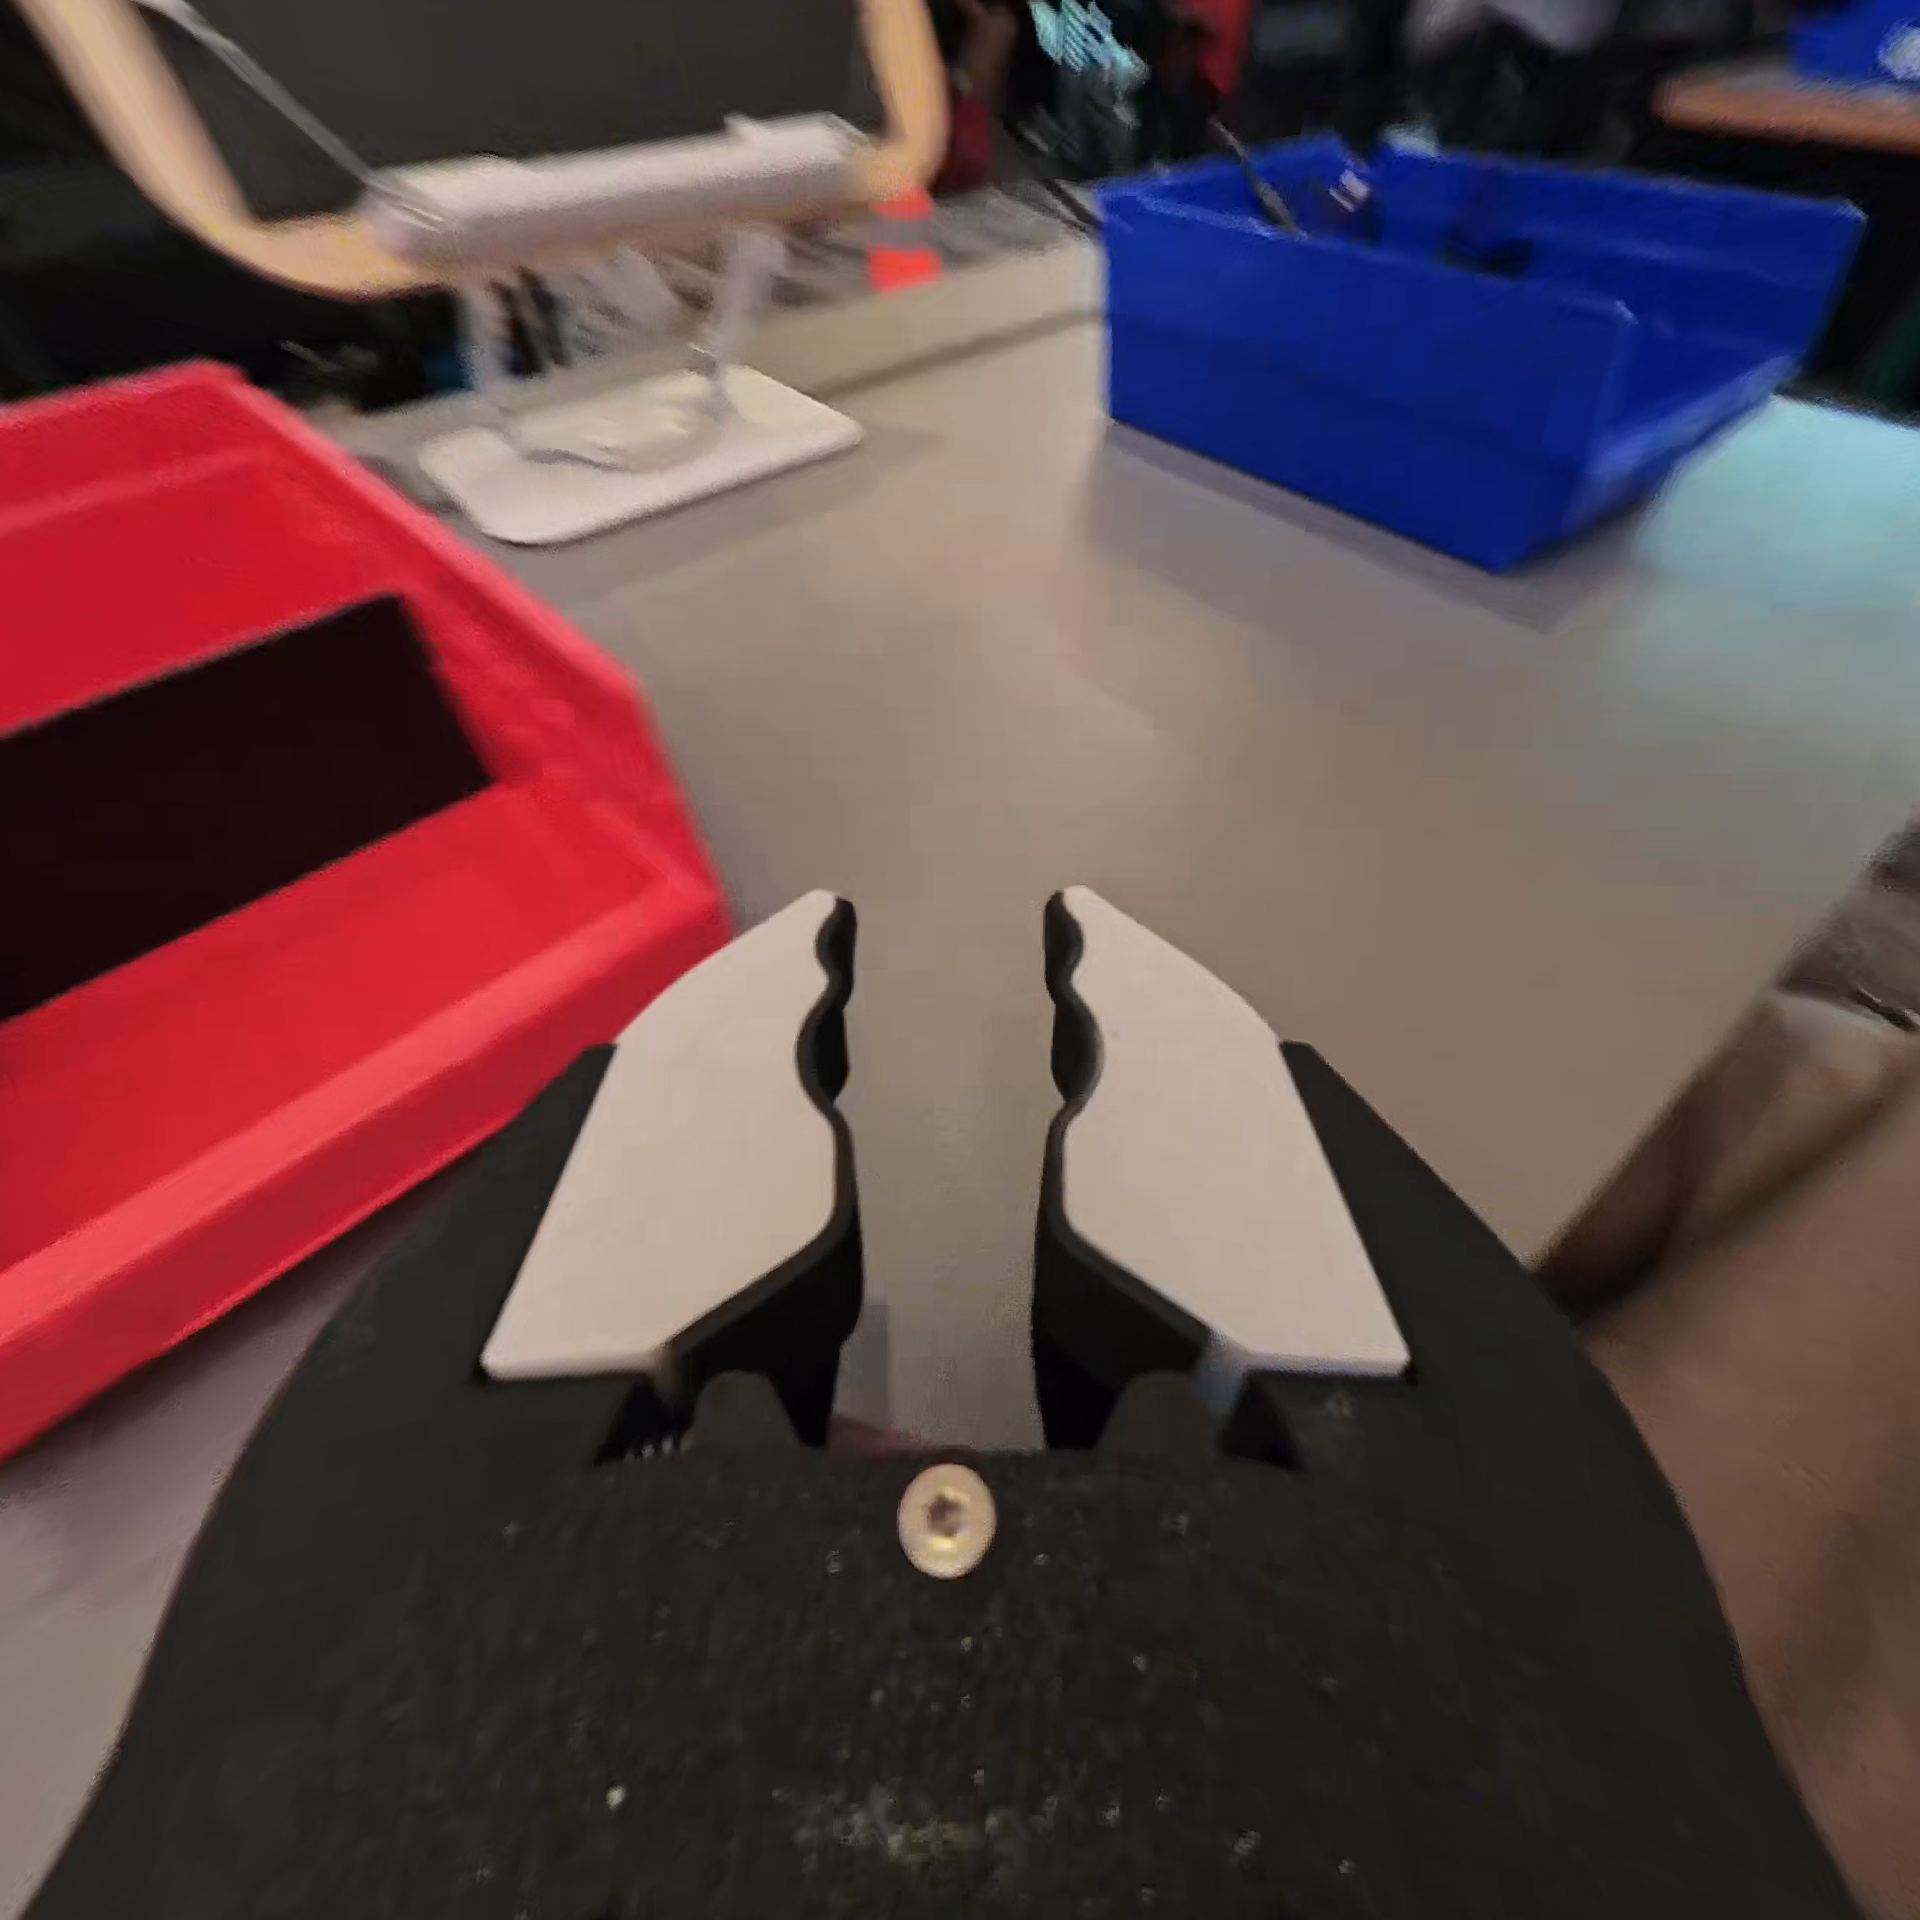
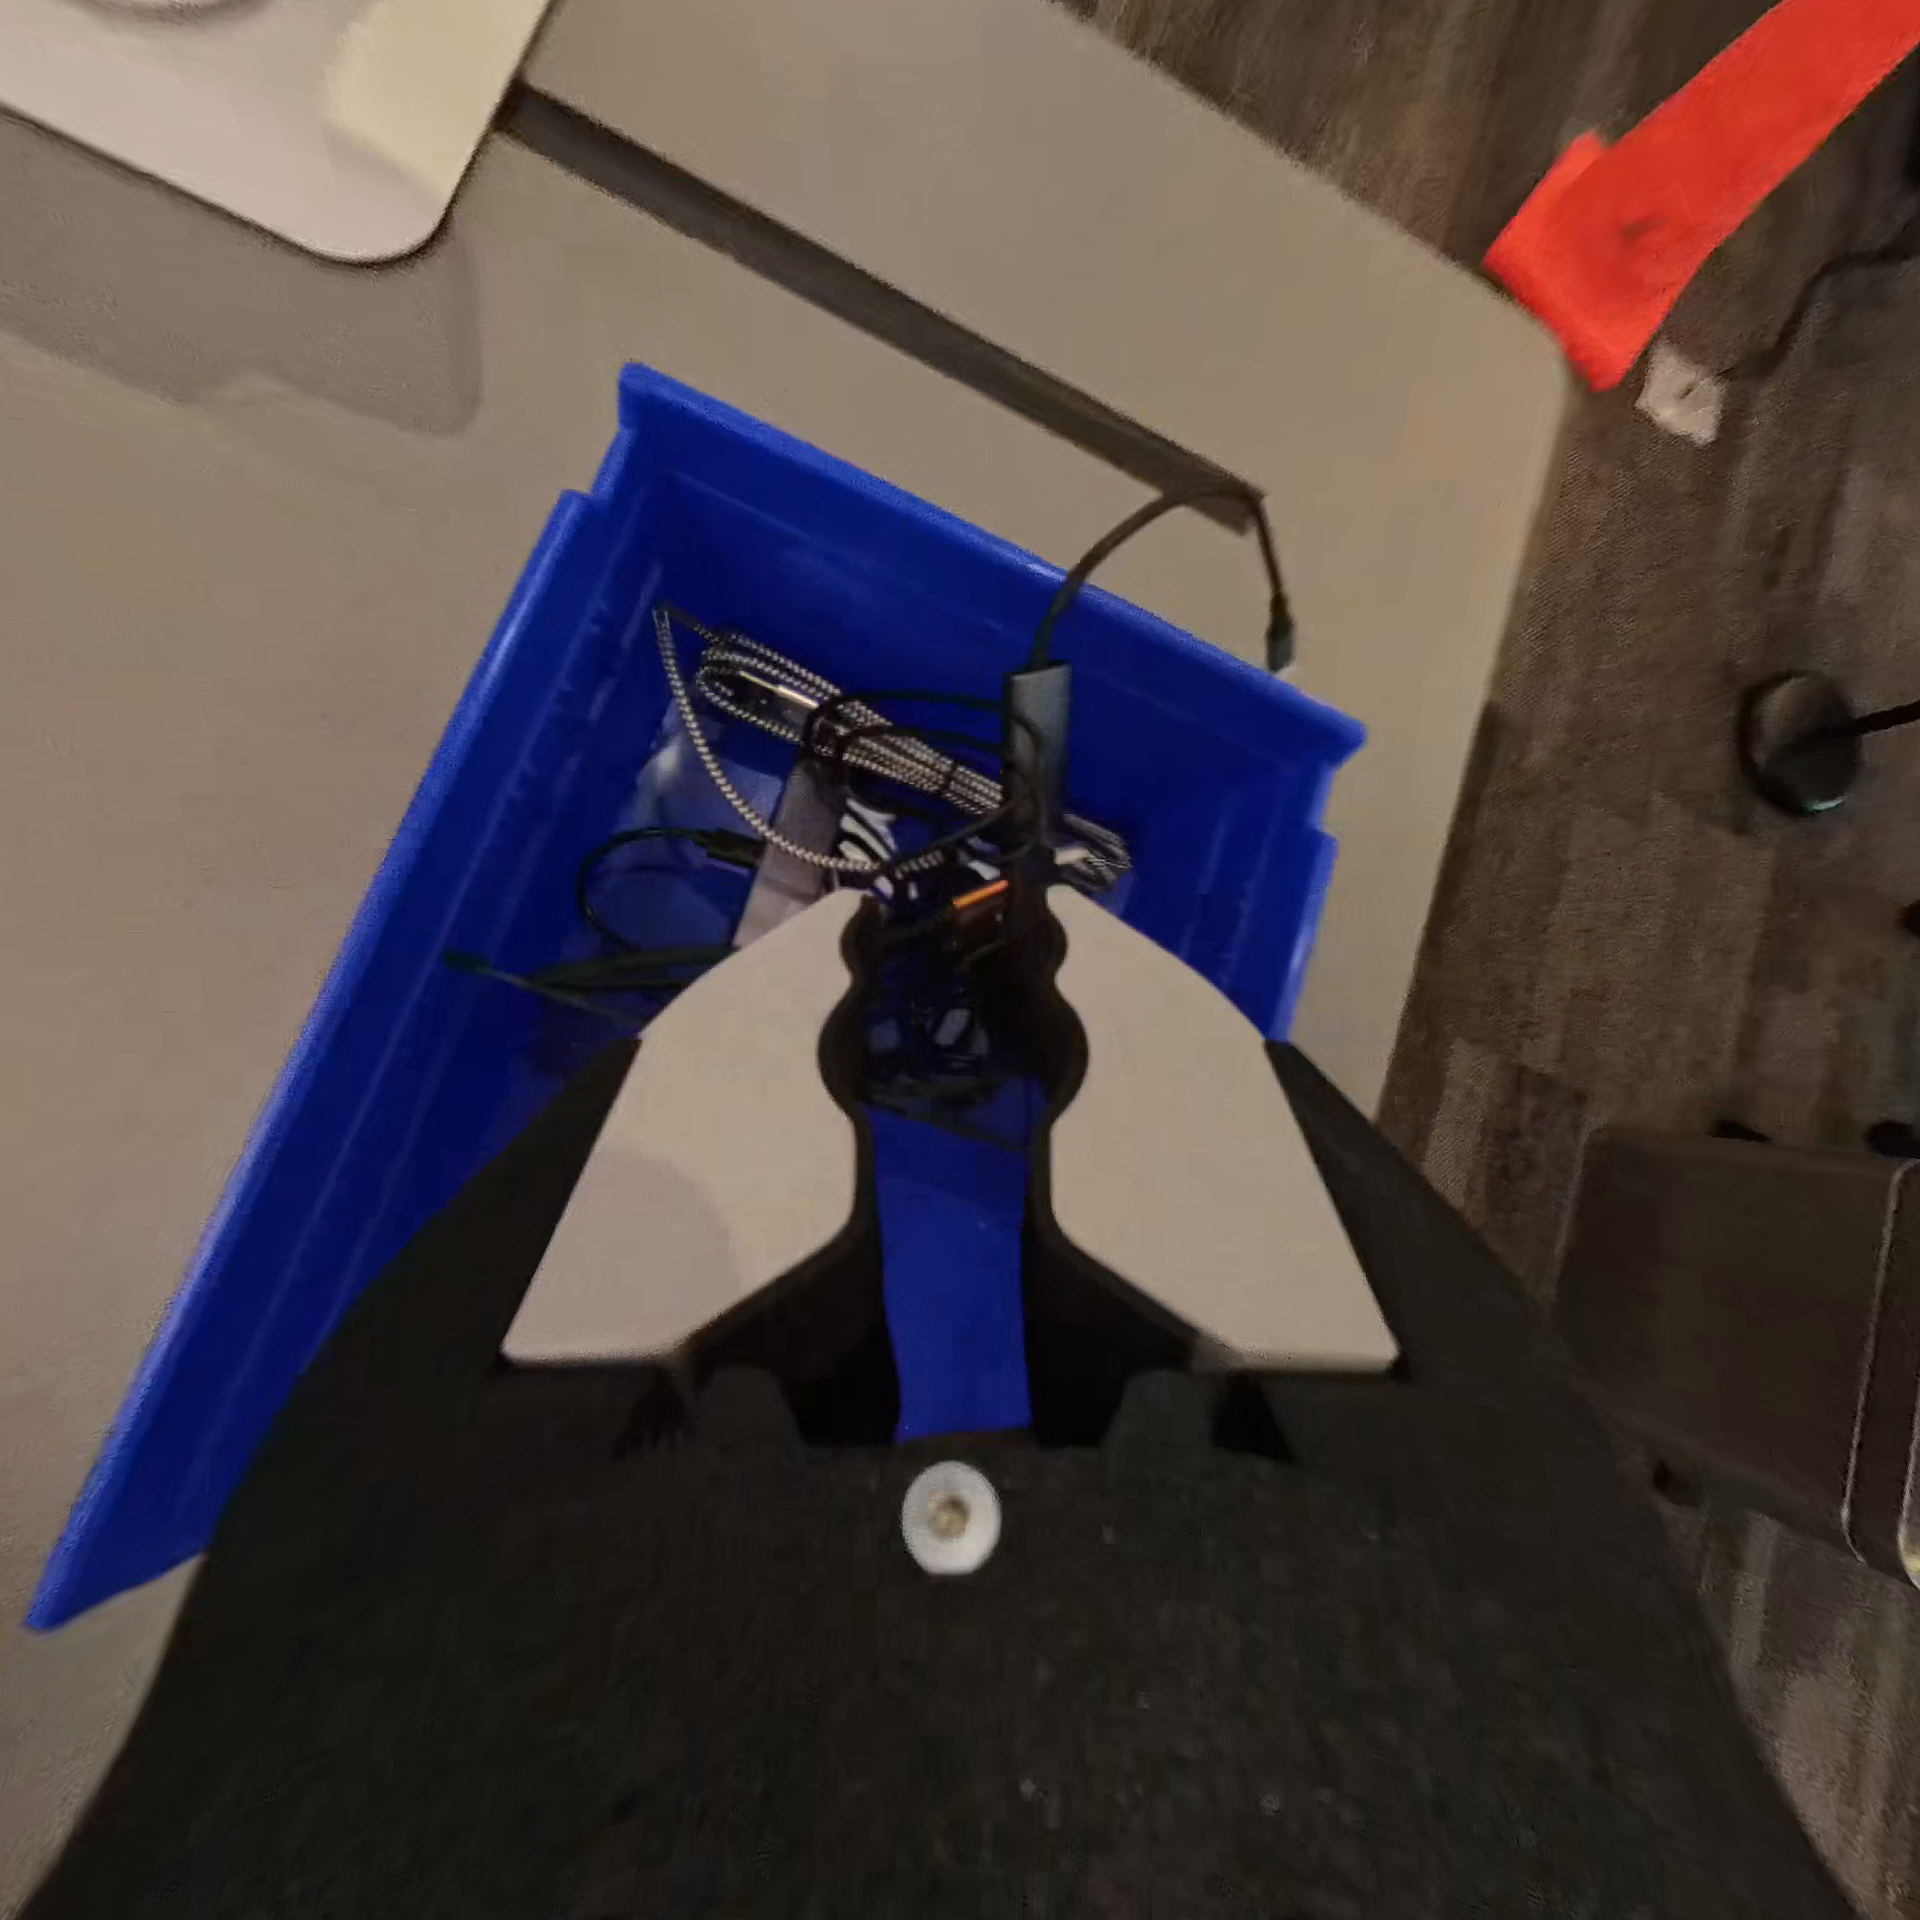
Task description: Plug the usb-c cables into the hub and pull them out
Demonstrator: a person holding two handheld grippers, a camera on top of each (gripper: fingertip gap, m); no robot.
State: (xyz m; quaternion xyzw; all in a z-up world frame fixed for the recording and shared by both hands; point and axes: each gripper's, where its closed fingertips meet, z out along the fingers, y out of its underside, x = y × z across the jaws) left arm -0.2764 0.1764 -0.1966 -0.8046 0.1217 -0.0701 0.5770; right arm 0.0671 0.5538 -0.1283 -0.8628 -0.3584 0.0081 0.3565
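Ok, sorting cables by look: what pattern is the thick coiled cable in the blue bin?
Black-and-white braided cable; clearest in the right wrist view.

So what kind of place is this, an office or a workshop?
Probably a shared lab or workroom: a grey table holds a red bin and a blue bin full of tangled cables, with more tables behind.

A red bin [image 1: 260,883] and white stand [image 1: 644,457] rest on the grey table [image 1: 1195,779].
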